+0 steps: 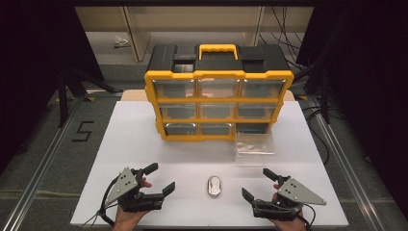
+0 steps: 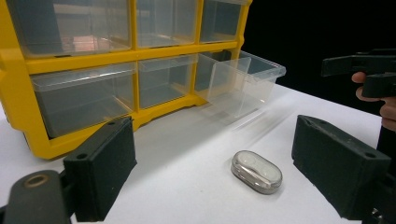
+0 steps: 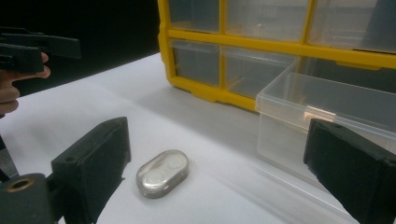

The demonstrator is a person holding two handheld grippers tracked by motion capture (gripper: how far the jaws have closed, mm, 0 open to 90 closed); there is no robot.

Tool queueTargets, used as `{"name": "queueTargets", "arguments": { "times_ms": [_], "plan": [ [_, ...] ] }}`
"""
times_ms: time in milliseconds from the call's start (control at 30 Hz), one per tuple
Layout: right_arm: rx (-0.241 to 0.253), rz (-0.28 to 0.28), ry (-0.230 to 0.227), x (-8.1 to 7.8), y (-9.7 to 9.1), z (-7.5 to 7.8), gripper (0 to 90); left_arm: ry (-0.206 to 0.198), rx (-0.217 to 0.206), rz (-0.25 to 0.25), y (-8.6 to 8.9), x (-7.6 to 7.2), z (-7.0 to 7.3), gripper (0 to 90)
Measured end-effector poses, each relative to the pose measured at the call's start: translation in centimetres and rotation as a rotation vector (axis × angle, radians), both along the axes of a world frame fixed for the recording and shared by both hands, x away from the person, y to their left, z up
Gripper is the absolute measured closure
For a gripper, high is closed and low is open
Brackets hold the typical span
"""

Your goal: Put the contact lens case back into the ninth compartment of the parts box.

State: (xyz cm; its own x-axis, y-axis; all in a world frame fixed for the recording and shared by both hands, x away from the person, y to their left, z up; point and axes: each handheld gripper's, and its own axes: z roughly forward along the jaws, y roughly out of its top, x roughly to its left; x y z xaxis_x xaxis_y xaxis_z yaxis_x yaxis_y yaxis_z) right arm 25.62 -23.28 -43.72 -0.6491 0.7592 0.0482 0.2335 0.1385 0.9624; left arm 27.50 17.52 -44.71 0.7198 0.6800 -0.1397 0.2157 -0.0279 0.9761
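A small silver oval case (image 1: pixel 213 186) lies on the white table (image 1: pixel 130 144) near its front edge, between my two grippers. It lies ahead of the jaws in the left gripper view (image 2: pixel 257 171) and in the right gripper view (image 3: pixel 162 173). My left gripper (image 1: pixel 159 179) is open to the left of the case and holds nothing. My right gripper (image 1: pixel 256 184) is open to its right, also with nothing in it. Behind stands a yellow and black organiser (image 1: pixel 219 91) with clear drawers. Its bottom right drawer (image 1: pixel 255 147) is pulled out onto the table.
The pulled-out drawer (image 2: pixel 243 79) (image 3: pixel 322 112) stands in front of the organiser's bottom right slot, just behind the right gripper. Dark floor with metal rails (image 1: pixel 43 168) surrounds the table. A marking like a 5 (image 1: pixel 82 131) is on the floor at left.
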Motion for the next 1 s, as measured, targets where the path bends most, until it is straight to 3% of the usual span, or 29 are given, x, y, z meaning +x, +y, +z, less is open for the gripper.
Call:
{"name": "queueTargets", "arguments": {
  "times_ms": [567, 867, 1000],
  "plan": [
    [-0.008, 0.025, 0.02, 0.1, 0.5, 0.1, 8.8, -0.002, -0.001, 0.004, 0.0, 0.0, 0.0, 13.3],
    [-0.027, 0.051, 0.105, 0.9, 1.5, 0.3, 9.1, -0.005, 0.001, 0.003, 0.0, 0.0, 0.0, 13.4],
    [-0.083, 0.082, 0.167, 1.5, 2.8, 0.3, 9.2, -0.007, 0.001, 0.005, -0.1, 0.0, 0.0, 13.4]
  ]
}}
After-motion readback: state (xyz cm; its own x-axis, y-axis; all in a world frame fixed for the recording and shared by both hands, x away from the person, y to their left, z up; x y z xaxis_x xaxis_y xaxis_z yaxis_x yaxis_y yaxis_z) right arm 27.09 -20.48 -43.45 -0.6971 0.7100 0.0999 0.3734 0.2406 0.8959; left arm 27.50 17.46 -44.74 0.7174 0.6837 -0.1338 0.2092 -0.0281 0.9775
